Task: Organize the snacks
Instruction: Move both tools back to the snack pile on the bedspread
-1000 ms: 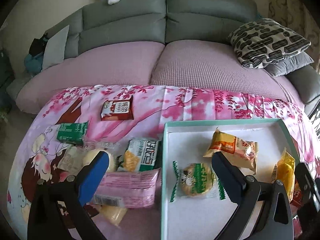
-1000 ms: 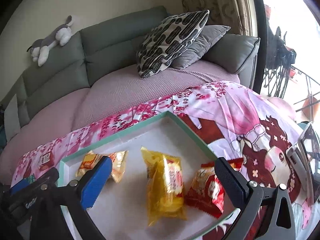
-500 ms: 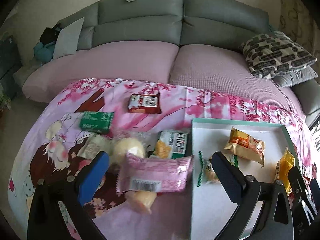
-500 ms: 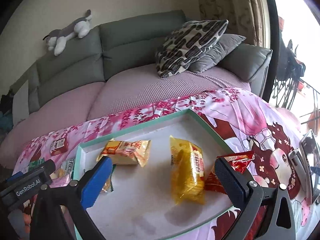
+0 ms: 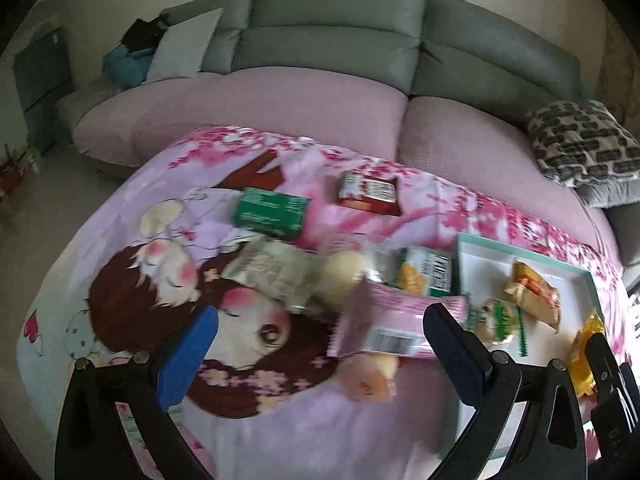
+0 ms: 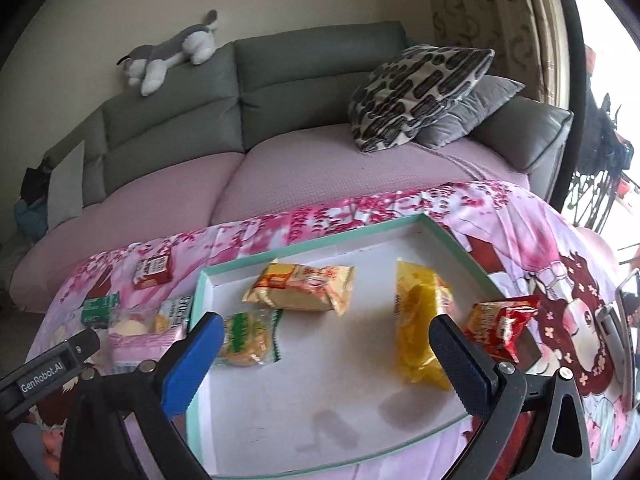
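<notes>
A white tray with a teal rim [image 6: 304, 245] [image 5: 520, 258] lies on the pink cloth. In it are an orange packet [image 6: 300, 286], a green-and-yellow round cake packet [image 6: 246, 338], a yellow packet [image 6: 420, 320] and a red packet [image 6: 498, 326] on its right rim. Left of the tray lie loose snacks: a pink packet [image 5: 394, 324], a green box [image 5: 272, 212], a red box [image 5: 370, 194], a grey-green packet [image 5: 272, 270] and round buns [image 5: 342, 276]. My left gripper [image 5: 320, 348] is open and empty above the cloth near the pink packet. My right gripper [image 6: 324, 356] is open and empty over the tray.
A grey sofa with pink seat covers [image 6: 280, 168] stands behind the table. Patterned and grey cushions [image 6: 420, 92] lie on its right side, a plush dog [image 6: 172, 50] on its back. The left gripper's body [image 6: 48, 368] shows at the left of the right wrist view.
My left gripper has swung left, away from the tray, toward the loose snacks on the cloth. My right gripper has pulled back and left, so more of the tray shows. Both stay open.
</notes>
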A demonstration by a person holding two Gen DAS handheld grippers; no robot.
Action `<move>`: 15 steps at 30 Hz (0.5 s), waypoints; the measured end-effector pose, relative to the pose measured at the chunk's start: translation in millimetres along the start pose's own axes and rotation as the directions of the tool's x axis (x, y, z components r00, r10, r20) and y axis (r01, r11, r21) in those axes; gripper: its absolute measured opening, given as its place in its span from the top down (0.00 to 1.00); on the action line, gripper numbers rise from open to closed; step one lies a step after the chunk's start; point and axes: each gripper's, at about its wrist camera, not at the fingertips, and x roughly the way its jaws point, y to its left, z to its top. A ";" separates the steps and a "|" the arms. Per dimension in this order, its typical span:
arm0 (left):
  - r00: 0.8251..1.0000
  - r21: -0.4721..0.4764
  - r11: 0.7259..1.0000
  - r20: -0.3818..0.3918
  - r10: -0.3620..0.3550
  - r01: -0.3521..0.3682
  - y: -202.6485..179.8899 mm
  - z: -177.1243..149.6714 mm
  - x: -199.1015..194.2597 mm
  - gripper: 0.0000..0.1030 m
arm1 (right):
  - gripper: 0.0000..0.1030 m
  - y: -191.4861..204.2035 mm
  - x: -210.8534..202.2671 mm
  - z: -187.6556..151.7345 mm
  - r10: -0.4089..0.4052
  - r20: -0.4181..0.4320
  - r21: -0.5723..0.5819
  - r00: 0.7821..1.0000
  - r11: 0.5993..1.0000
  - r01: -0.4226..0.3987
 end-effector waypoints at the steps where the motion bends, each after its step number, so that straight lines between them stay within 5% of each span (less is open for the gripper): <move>1: 1.000 -0.011 1.000 0.008 0.004 -0.004 8.4 0.7 -1.7 0.01 | 0.00 4.3 0.1 -1.0 0.008 -0.002 -0.004 1.000 1.000 -0.008; 15: 0.991 -0.134 0.982 -0.002 0.133 -0.132 104.0 -2.8 -3.4 0.01 | 0.00 87.1 6.1 -22.3 0.185 -0.077 -0.071 0.980 0.979 -0.191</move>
